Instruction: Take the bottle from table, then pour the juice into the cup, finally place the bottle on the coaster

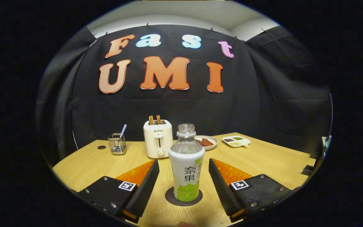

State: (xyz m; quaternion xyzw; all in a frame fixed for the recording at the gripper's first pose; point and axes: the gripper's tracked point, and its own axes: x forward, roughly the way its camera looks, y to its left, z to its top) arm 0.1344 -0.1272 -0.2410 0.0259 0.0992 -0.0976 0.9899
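I see the gripper (184,167) spread wide, fingers either side of the bottle (186,164) without touching | bottle upright on the dark coaster (183,198), cap off | coaster mostly covered by the bottle | toaster (158,138) beyond, small brand lettering too blurred to trust | dish (209,141) contents unclear

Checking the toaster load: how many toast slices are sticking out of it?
2: brown toast slices side by side in the cream toaster's top slots, beyond the open gripper.
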